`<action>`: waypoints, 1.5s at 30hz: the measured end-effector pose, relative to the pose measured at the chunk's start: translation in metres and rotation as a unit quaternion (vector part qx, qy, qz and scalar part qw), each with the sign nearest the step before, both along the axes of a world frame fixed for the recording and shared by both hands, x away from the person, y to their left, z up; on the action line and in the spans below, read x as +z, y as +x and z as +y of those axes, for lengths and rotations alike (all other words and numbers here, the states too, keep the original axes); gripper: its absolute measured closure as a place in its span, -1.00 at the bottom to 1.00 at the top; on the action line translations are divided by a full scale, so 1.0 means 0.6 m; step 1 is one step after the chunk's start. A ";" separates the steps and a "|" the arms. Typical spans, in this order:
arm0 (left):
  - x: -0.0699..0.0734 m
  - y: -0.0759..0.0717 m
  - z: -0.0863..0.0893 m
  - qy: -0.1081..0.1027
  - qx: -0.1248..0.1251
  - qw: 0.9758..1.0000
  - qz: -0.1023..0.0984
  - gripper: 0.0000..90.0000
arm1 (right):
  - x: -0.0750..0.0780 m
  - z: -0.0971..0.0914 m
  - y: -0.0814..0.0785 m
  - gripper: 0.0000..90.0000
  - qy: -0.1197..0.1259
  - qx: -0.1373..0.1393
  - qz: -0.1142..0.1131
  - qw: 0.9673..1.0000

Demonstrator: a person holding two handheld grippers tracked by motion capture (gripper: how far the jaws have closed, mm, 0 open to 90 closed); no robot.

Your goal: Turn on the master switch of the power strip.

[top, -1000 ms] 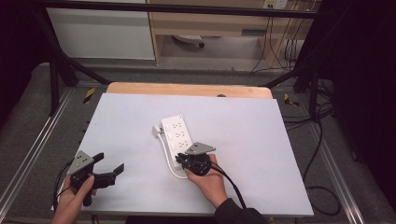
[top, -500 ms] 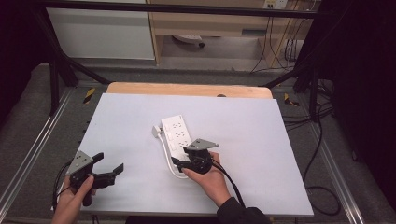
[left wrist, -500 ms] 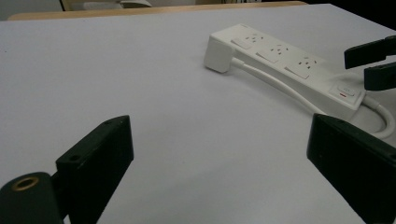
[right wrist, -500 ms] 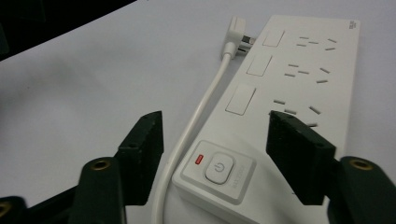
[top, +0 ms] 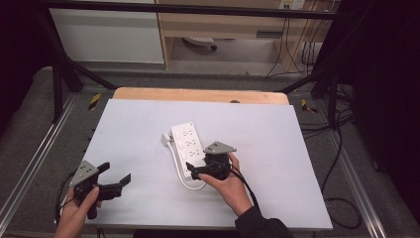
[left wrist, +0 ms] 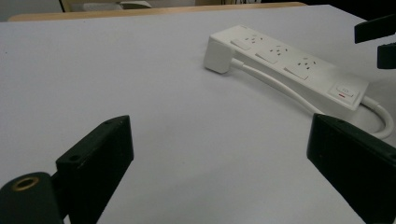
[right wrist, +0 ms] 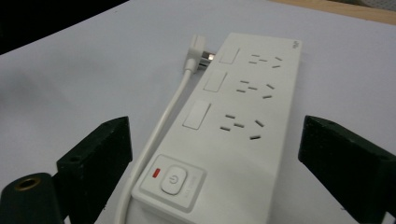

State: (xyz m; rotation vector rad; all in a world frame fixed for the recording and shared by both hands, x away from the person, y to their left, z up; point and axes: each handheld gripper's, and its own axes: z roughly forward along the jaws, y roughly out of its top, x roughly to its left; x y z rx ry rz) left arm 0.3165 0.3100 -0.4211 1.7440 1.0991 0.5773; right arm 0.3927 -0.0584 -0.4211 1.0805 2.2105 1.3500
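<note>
Between the jaws of the right gripper [right wrist: 212, 182] sits the near end of the white power strip [right wrist: 238, 121], the end with the round power button [right wrist: 173, 179] and its small red light. The jaws have just been opening and now stand wide apart, one on each side of the strip, pads clear of its sides. A second ago, in the high view, this gripper lay closer over that end; it now hangs slightly back from it. My reading is that whatever was done at the switch end is finished and the strip has been let go, resting flat on the grey table top [top: 277, 148].

From the right gripper the strip's long axis runs straight away, button end nearest, three socket groups beyond it, and the plug [right wrist: 196, 53] at the far end on the left side. Its white cable [right wrist: 159, 135] trails along that same left flank and loops back past the near end.

Farther off, the left gripper [top: 115, 174] hovers well apart from the strip, jaws spread with nothing between them.
</note>
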 end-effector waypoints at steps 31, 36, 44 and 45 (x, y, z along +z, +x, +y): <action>0.000 -0.002 0.003 -0.004 0.002 1.000 0.001 -0.84 | 0.052 -0.110 0.003 -0.87 0.039 -0.051 -0.031 0.997; 0.000 -0.002 0.003 -0.003 0.002 1.000 0.001 -0.84 | 0.057 -0.131 0.002 -0.86 0.041 -0.061 -0.032 0.997; 0.000 -0.001 0.003 -0.004 0.002 1.000 0.001 -0.84 | 0.062 -0.165 -0.002 -0.86 0.043 -0.073 -0.035 0.996; 0.000 -0.001 0.003 -0.003 0.002 1.000 0.001 -0.84 | 0.063 -0.169 -0.002 -0.86 0.045 -0.076 -0.035 0.995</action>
